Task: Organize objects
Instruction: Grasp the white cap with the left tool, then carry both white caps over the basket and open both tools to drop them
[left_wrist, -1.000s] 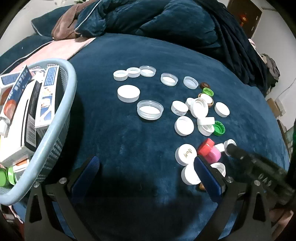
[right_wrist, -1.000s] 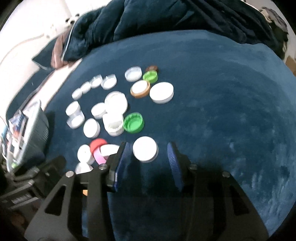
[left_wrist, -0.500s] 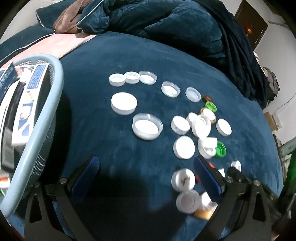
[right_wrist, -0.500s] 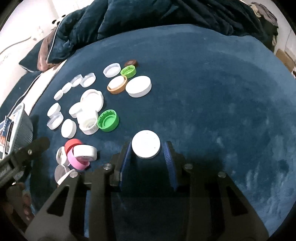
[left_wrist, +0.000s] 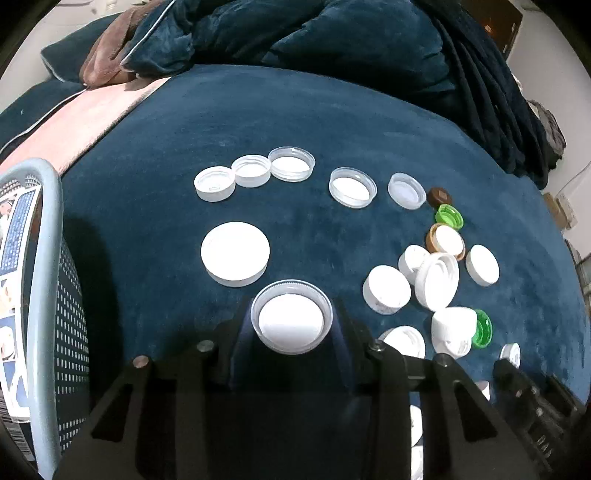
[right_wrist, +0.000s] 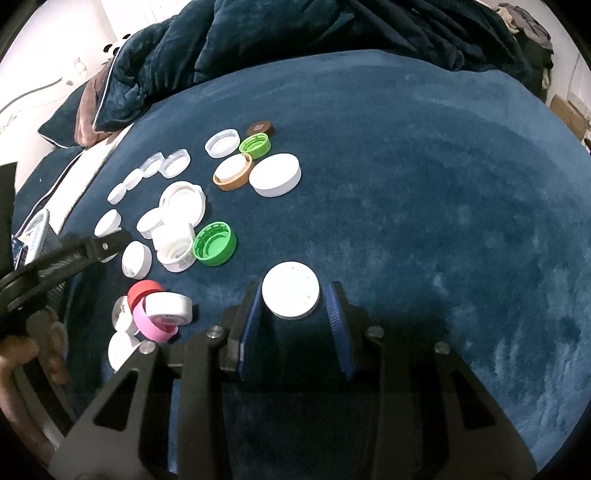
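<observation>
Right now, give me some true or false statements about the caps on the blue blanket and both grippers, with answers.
1. The left gripper has a clear open-side-up lid between its fingers. True.
2. The right gripper brackets a green cap. False: it is a flat white cap; the green cap lies apart.
3. A basket stands at the left of the left wrist view. True.
4. The pink cap lies alone. False: a white cap rests on it.

Dim room light, a bit bluish. Dark shadows under both grippers and beside the basket (left_wrist: 44, 295). Black rounded corners, edges bent like a fishbowl. Middle sharp enough; hand (right_wrist: 40, 347) at the left edge blurry.
</observation>
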